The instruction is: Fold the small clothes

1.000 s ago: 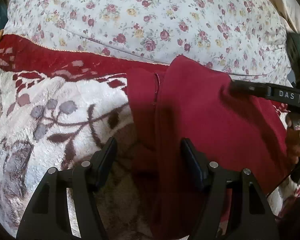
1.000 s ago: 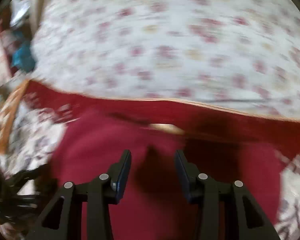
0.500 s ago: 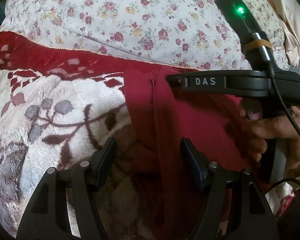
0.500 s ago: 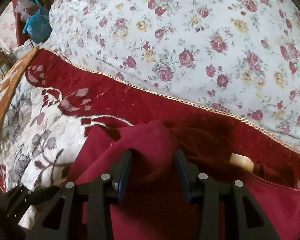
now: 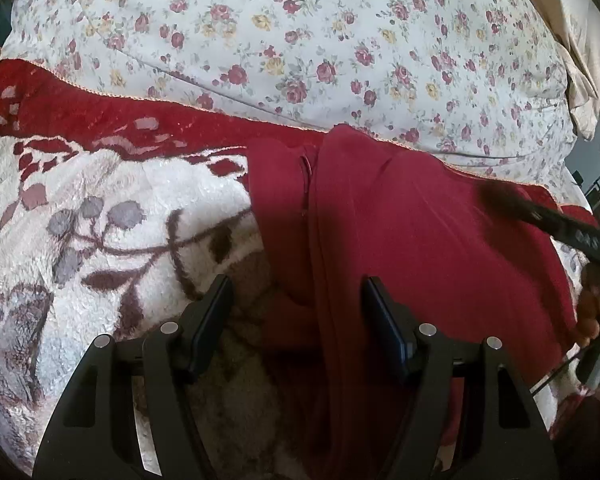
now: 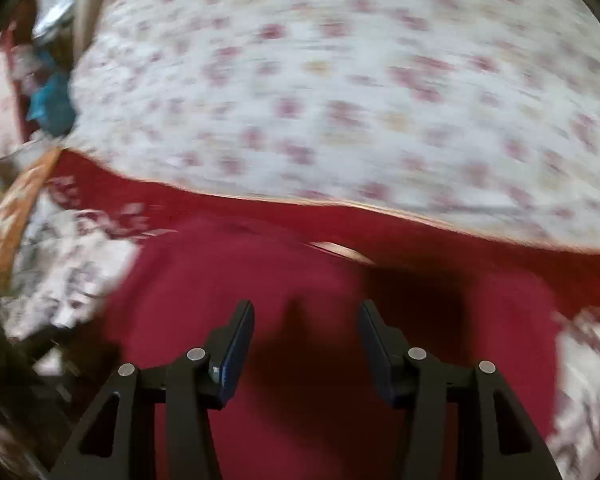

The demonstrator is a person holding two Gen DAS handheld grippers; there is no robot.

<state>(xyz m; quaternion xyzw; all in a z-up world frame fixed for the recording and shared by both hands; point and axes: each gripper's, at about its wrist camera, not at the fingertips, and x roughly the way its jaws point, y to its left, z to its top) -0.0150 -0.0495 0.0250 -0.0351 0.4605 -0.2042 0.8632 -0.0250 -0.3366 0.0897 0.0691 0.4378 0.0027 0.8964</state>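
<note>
We work on a bed whose far half carries a rose-print sheet (image 5: pixel 300 40), with a plush floral blanket (image 5: pixel 100 240) laid nearer us, its dark red border running across just under the sheet. On that blanket lies the task's thing, a maroon garment (image 5: pixel 420 240), partly doubled: a fold ridge runs down its middle, and a narrower strip with a seam shows beside it on the left.

Our left claw (image 5: pixel 296 320) hangs low over the garment's near left part, jaws apart and closed on nothing, the fold ridge passing between them. Our right claw (image 6: pixel 306 340) is likewise spread over the maroon cloth, gripping nothing (its view is badly smeared by motion, so finer detail there is lost). From the left view we see it only as a dark bar at the garment's right edge.

We judge we are between folds, one lengthwise fold laid. The next move likely calls for each claw to pinch an edge or corner and carry it across evenly, without dragging the lower layer.
</note>
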